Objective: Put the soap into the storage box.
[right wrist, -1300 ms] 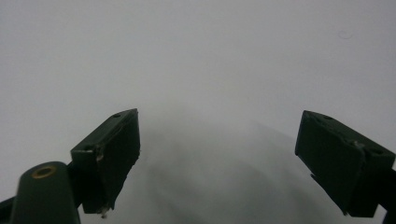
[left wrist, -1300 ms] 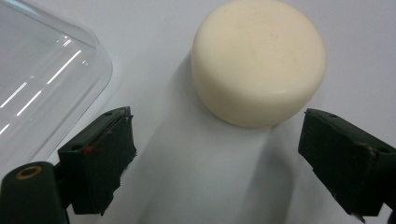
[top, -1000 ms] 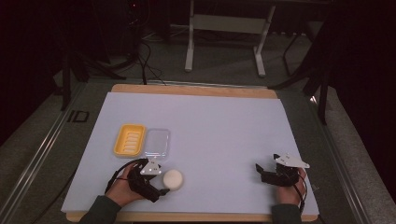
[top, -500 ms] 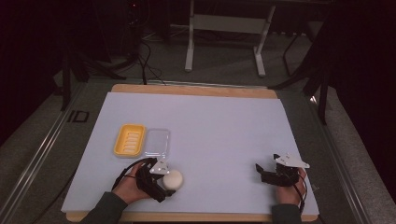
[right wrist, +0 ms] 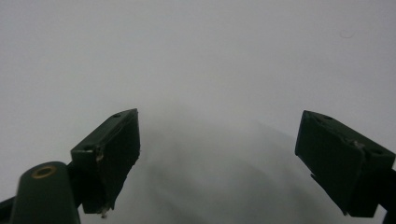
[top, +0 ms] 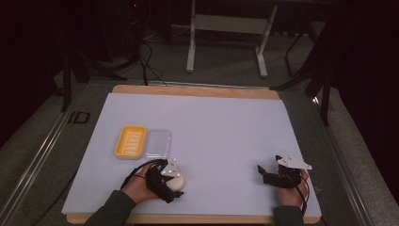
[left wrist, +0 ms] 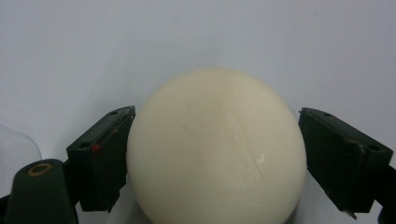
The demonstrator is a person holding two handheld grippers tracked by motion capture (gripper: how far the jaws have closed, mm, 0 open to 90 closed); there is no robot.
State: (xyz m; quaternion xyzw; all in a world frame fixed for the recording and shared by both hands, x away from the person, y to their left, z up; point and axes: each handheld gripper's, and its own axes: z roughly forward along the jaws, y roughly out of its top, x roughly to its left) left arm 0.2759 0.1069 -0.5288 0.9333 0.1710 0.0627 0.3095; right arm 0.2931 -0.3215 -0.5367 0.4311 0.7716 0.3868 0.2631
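A person seated at the near edge of a white-covered table (top: 226,127) works a hand-held gripper in each hand. The left gripper (top: 173,182) lies low at the near left of the table, its two black fingers (left wrist: 105,154) set to either side of a cream-white ball (top: 176,181) that rests on the sheet. In the left gripper view the ball (left wrist: 215,147) sits deep between the fingers, both of which meet its outline at the widest part; the fingers have just been closing in on it with the ball between them, and whether they already press on it cannot be told for certain. Beyond the ball, farther from the person, a yellow ribbed soap dish (top: 130,141) and a clear plastic lid (top: 158,143) lie side by side, touching or nearly so, both well apart from the ball. At the near right of the table the right gripper (top: 264,173), topped by a pale three-cornered plate, rests in the person's right hand (top: 295,188) close to the sheet. In the right gripper view its fingers (right wrist: 108,156) stand spread wide over bare white surface, with nothing between them.
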